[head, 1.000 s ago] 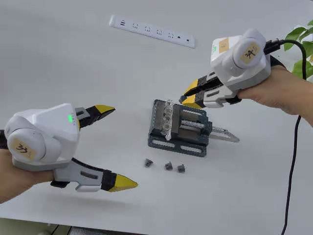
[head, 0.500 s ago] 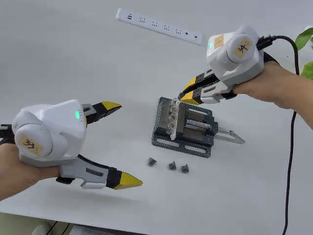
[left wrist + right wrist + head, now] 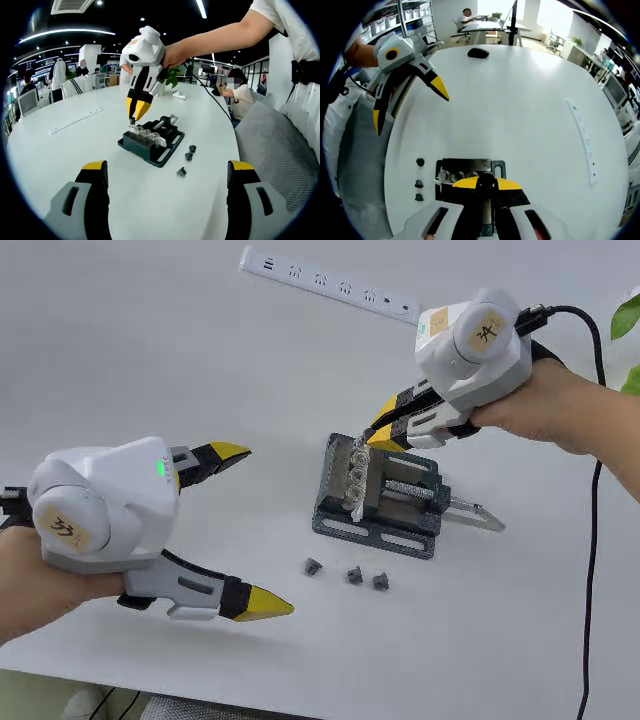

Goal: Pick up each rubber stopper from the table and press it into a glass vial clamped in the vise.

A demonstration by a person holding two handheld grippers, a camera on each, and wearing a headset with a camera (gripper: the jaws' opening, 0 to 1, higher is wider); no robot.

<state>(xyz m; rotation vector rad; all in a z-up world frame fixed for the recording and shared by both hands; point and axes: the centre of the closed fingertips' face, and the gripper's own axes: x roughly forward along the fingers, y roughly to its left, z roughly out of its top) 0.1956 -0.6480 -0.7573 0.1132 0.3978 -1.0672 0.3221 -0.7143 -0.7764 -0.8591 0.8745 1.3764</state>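
Stoppers first: three rubber stoppers (image 3: 354,574), small, dark and stubby, lie in a loose row on the smooth white worktop (image 3: 150,360) just in front of the vise (image 3: 400,530). A fourth stopper (image 3: 486,180), as far as the right gripper view lets me judge, is pinched between the yellow tips of the right claw (image 3: 378,435), which is nearly closed on it and poised just above the row of glass vials (image 3: 354,472) clamped in the vise. The left claw (image 3: 255,530) hangs wide open over the worktop with nothing in it, well apart from the vise.

Such stoppers should be very light, soft and grippy, so they will likely squash a little under the tips and not slide. The best hold is probably across the wider head, leaving the plug end free to enter the vial mouth. The vials are clear, thin-walled and round, so likely brittle and slick. The dark metal vise looks heavy and rigid, so a straight downward push is probably safest, as a sideways one might chip a rim
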